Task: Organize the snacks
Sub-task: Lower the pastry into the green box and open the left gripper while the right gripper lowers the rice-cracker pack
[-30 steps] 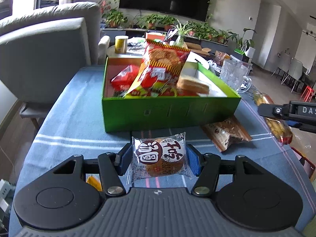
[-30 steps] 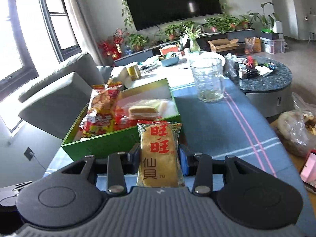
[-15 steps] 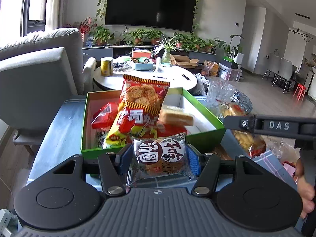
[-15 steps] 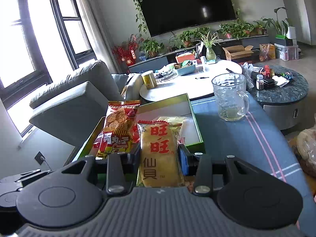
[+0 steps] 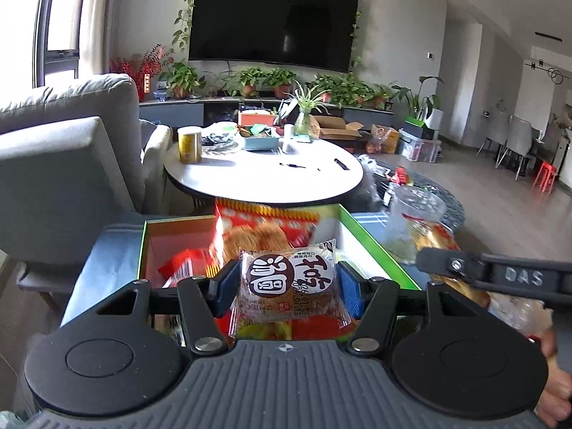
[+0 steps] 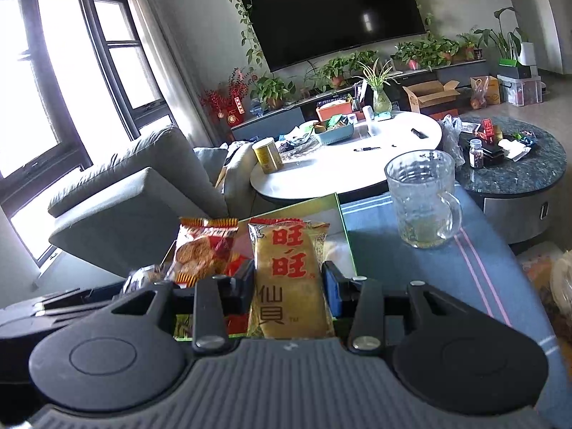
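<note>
Green box (image 5: 379, 246) is sitting on the blue-striped tablecloth (image 6: 429, 271), already holding a red cracker bag (image 5: 261, 236). Left gripper (image 5: 286, 282) is clamping a brown-label cake packet (image 5: 287, 282) above the box; right gripper (image 6: 289, 286) is pinching a yellow rice-cracker packet (image 6: 289, 279) over its near edge. Glass mug (image 6: 422, 200) is standing just beside the box.

**Camera setup: two wrist fisheyes**

Left wrist view: looks forward and slightly down along its fingers, close above the green box (image 5: 371, 246), facing the wall TV (image 5: 273, 21).

Right wrist view: same heading, offset right, near the box's right edge.

Shared: box, white round table (image 6: 343, 164), glass mug (image 6: 423, 202), grey armchair (image 5: 60, 178).
</note>
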### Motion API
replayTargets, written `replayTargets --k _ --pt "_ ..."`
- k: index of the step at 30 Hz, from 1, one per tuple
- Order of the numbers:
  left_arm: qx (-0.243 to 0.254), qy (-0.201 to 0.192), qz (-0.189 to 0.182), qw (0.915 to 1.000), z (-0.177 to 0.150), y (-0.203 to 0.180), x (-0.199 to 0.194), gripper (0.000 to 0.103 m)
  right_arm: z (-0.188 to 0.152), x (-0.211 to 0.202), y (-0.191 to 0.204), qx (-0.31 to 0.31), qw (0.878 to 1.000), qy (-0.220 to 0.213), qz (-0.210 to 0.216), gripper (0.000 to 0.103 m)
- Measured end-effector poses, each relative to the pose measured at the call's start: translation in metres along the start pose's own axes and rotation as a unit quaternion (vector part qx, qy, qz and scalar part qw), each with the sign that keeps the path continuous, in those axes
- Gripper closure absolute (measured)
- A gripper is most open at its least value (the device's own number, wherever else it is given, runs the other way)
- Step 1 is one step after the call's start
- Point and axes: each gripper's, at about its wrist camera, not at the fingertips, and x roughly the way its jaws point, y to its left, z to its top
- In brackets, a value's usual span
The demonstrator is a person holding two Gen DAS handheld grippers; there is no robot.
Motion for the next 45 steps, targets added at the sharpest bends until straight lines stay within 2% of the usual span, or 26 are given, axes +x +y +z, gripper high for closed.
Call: replayTargets --k 13,17,23,35,45 --pt "0.032 0.032 0.018 0.9988 0.009 0.000 0.084 0.048 0.002 0.038 -0.007 0.011 1.000 0.029 0.004 0.058" --pt "0.020 0.046 0.024 0.9985 0.012 0.005 0.107 0.048 0.004 0.049 -0.012 0.017 0.999 0.036 -0.001 0.058" --pt "0.035 0.053 0.027 0.9976 0.017 0.002 0.122 0.047 0.008 0.067 -0.013 0.017 0.999 0.047 -0.005 0.058" --pt "0.047 0.093 0.017 0.9944 0.035 0.002 0.160 0.047 0.022 0.105 -0.016 0.017 0.998 0.061 -0.027 0.058" --pt "0.024 0.070 0.009 0.9972 0.041 0.010 0.150 0.039 0.025 0.104 -0.021 0.051 0.998 0.038 0.000 0.049"
